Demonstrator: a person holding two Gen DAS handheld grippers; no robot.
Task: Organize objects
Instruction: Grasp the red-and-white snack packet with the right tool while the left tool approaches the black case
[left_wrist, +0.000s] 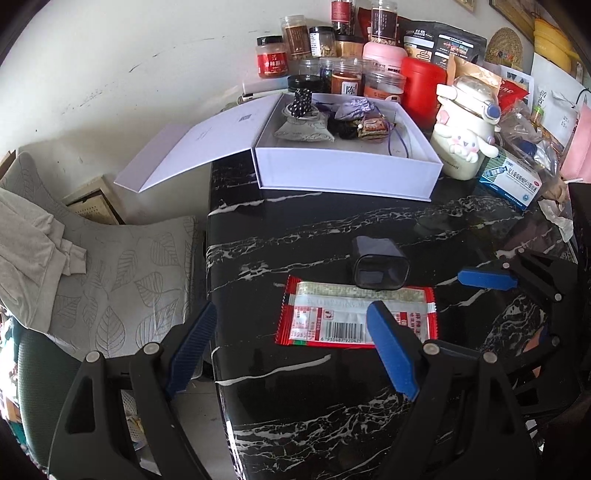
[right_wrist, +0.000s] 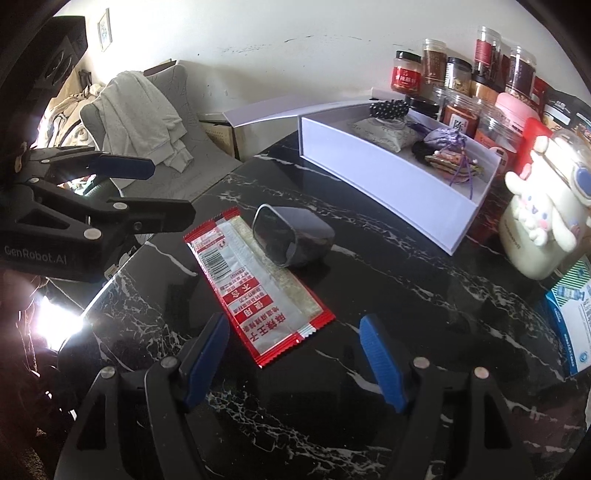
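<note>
The flat red-and-silver foil snack packet (left_wrist: 356, 317) lies on the black marble-patterned table (left_wrist: 295, 229), ahead of both released grippers, left gripper (left_wrist: 291, 347) and right gripper (right_wrist: 295, 354). Best pinch one crimped edge, avoiding the dark plastic cup (left_wrist: 380, 266) touching it.

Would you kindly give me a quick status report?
Both grippers open, empty: left gripper, right gripper. Red snack packet flat on table, dark case overlapping its edge. White box open behind.
</note>
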